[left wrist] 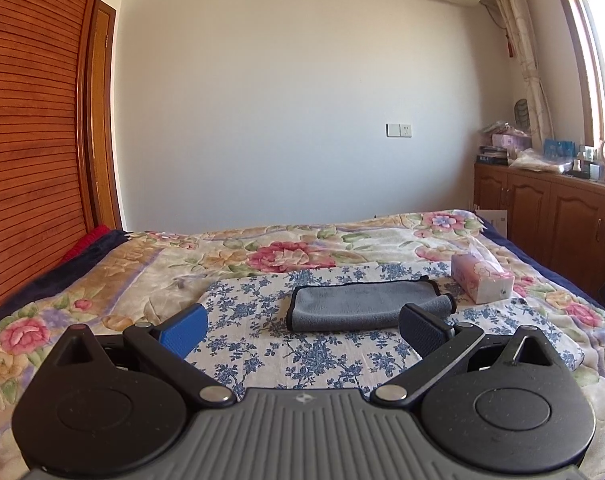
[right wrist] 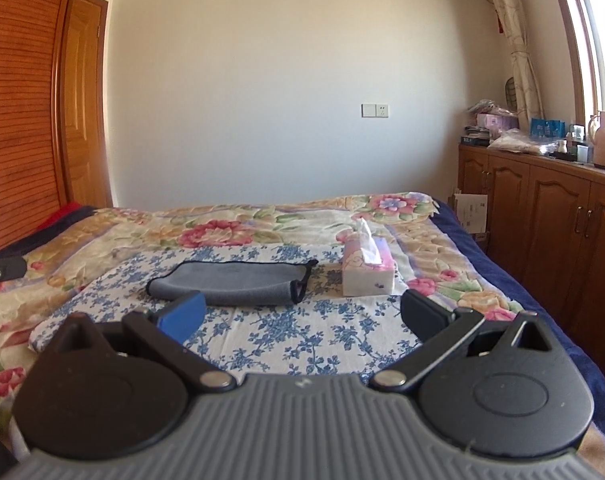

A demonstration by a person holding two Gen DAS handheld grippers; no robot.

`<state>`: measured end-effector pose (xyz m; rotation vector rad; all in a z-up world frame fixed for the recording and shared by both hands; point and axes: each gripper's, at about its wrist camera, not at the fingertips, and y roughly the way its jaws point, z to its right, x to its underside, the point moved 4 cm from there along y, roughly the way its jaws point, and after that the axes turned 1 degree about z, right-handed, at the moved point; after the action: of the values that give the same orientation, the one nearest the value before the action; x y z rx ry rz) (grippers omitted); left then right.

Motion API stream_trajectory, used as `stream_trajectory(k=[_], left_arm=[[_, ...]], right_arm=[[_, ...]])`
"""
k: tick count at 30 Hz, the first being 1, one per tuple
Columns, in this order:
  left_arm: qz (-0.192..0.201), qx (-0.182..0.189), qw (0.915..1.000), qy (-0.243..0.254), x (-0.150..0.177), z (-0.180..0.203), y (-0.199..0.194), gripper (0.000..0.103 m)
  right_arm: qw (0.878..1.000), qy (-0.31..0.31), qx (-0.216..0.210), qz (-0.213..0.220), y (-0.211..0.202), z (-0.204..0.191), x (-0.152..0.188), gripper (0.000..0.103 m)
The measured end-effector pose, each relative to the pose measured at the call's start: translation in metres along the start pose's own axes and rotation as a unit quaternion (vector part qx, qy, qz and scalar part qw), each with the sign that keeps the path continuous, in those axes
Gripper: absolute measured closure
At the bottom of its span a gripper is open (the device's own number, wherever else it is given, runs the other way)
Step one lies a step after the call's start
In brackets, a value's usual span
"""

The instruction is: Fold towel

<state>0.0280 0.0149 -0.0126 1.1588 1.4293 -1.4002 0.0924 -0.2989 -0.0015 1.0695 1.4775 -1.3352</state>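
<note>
Both tongs spread wide and empty, held above the near side of the bed: left tongs [left wrist: 302, 326] hover short of the towel, with the dark right finger [left wrist: 424, 330] overlapping the towel's near right corner in that view, contact unclear; right tongs [right wrist: 302, 312] also released, nothing between the jaws, blue finger [right wrist: 182, 316] just in front of the towel's near edge. Grey towel [left wrist: 362, 306] [right wrist: 232, 284] lies folded into a flat rectangle with dark trim, right end loosely rolled up, resting on a white cloth with blue flowers [left wrist: 302, 356] [right wrist: 294, 332] spread over the floral bedspread [left wrist: 114, 276] [right wrist: 114, 236]. Pink and white tissue box [left wrist: 482, 280] [right wrist: 368, 272] sits to the right of the towel, near but apart, a tissue sticking up from its top in the right wrist view. Wooden cabinets [left wrist: 550, 216] [right wrist: 542, 204] along the right wall, clutter on their top surface, window above. Wall socket [left wrist: 399, 130] [right wrist: 375, 110] on the white far wall. Slatted wooden panel [left wrist: 26, 120] [right wrist: 18, 100] at left.
</note>
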Motion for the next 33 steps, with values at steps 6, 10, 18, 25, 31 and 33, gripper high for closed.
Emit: stream_trajectory(k=[6,10,18,25,31,33], left_arm=[[0.004,-0.001,1.0000,0.003,0.0012,0.0016,-0.0022,0.000],[0.005,-0.001,1.0000,0.006,0.0008,0.0019,-0.0024,0.000],[0.005,-0.001,0.9999,0.009,0.0005,0.0026,-0.0030,0.000],[0.005,-0.001,0.9999,0.009,0.0001,0.0017,-0.0022,0.000],[0.004,-0.002,0.9999,0.010,-0.0001,0.0010,-0.0018,0.000],[0.004,-0.002,0.9999,0.010,0.0000,0.0010,-0.0018,0.000]], right_arm=[[1.000,-0.002,0.005,0.006,0.0001,0.0004,-0.0006,0.000],[1.000,-0.001,0.007,0.006,0.0013,0.0014,-0.0010,0.000],[1.000,-0.003,0.007,0.007,0.0010,0.0004,-0.0008,0.000],[1.000,-0.002,0.008,0.006,0.0011,0.0007,-0.0010,0.000],[1.000,-0.002,0.008,0.005,0.0010,0.0008,-0.0005,0.000],[1.000,-0.001,0.008,0.005,0.0010,0.0007,-0.0005,0.000]])
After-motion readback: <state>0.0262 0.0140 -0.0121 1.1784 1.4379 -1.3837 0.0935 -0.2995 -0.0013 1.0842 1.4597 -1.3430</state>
